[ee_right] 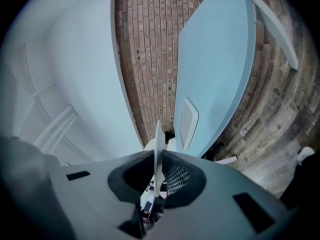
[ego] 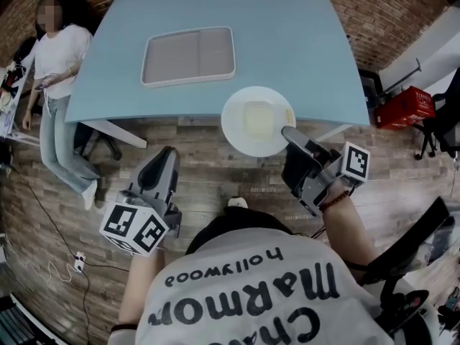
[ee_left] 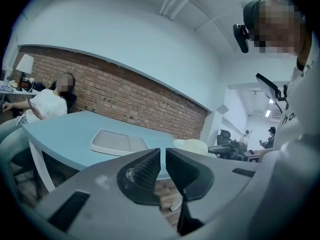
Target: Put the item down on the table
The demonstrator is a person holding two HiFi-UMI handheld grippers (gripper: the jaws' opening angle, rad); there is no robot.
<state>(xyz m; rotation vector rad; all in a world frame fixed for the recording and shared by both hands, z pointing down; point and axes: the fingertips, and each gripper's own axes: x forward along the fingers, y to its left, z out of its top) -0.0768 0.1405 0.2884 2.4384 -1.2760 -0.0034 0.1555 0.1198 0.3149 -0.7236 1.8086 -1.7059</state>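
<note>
Head view: the right gripper (ego: pixel 291 136) pinches the near rim of a white plate (ego: pixel 257 121), which hangs over the front edge of the blue desk (ego: pixel 287 34), partly above the wooden floor (ego: pixel 208 164). The plate is not yet set down; I judge that moving it further over the desk, lowering and letting go remain. The left gripper (ego: pixel 167 157) hangs low, well apart from it. A pale patch on the plate is too faint to identify, and whether the plate touches the desk is unclear.

Left gripper view: its fingers (ee_left: pixel 145 171) are nearly clenched with nothing between them; a grey tray (ee_left: pixel 117 141) lies beyond.

Right gripper view: the fingers (ee_right: pixel 175 176) grasp the plate's rim, seen edge-on, hiding its top.
</note>
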